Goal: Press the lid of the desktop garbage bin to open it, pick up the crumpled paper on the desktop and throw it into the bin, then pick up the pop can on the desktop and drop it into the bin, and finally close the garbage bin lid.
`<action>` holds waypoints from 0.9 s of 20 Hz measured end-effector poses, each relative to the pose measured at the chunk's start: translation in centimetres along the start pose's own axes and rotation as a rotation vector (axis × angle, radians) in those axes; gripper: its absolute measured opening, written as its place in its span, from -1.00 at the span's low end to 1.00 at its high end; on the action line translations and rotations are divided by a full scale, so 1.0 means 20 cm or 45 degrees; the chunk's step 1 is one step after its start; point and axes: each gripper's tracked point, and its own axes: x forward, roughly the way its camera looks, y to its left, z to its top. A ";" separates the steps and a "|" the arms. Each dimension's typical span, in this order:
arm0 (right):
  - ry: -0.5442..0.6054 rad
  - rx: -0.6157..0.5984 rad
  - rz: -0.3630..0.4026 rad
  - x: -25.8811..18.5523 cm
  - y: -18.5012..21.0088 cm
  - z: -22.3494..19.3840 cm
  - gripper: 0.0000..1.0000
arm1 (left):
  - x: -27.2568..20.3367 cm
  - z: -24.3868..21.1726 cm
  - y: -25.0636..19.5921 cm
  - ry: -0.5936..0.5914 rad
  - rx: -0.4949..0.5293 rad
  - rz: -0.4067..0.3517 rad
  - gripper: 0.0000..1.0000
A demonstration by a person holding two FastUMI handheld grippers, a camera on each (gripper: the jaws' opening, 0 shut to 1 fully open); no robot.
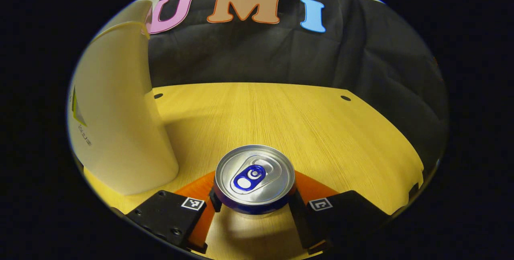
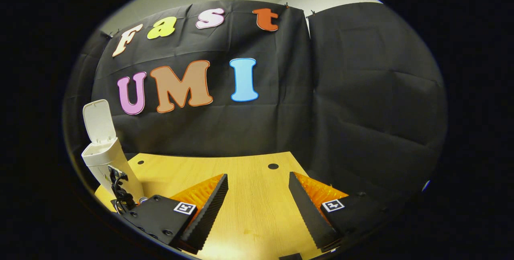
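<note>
Left claw point(image 1: 253, 205) sits narrow round the pop can point(image 1: 254, 179), fingers at its sides low on the tabletop point(image 1: 313, 127); contact unclear, so a lift could slip or tip it; bin point(image 1: 120, 123) stands just left, a swing may clip it; right claw point(image 2: 257, 207) wide, empty; bin lid point(image 2: 97, 121) up.

Your left gripper point(image 1: 253, 205) has the pop can point(image 1: 253, 179) standing upright between its fingers on the table point(image 1: 321, 131), and the bin point(image 1: 120, 123) is just left of it, lid point(image 2: 98, 121) up.
</note>
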 end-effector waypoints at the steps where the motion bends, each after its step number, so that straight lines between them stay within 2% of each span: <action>1: 0.001 -0.005 0.005 0.00 0.01 0.00 0.95 | -0.01 0.00 0.00 0.011 0.024 -0.008 0.53; 4: 0.004 -0.030 0.017 0.01 0.03 -0.01 0.95 | -0.03 0.08 -0.01 -0.032 0.022 -0.031 0.51; 7: 0.004 -0.045 0.049 0.01 0.08 -0.02 0.95 | -0.11 0.29 -0.04 -0.144 0.051 -0.059 0.51; 8: 0.005 -0.050 0.058 0.01 0.09 -0.03 0.89 | -0.14 0.37 -0.04 -0.190 0.060 -0.062 0.51; 9: 0.005 -0.052 0.067 0.02 0.10 -0.04 0.95 | -0.17 0.46 -0.05 -0.241 0.068 -0.064 0.51; 13: 0.008 -0.070 0.113 0.03 0.17 -0.07 0.95 | -0.36 0.86 -0.05 -0.483 0.063 -0.067 0.49; 15: 0.014 -0.080 0.134 0.04 0.19 -0.09 0.95 | -0.49 1.08 -0.03 -0.606 0.058 -0.056 0.47; 18: 0.012 -0.071 0.172 0.06 0.25 -0.09 0.95 | -0.62 1.22 0.05 -0.709 0.057 0.004 0.46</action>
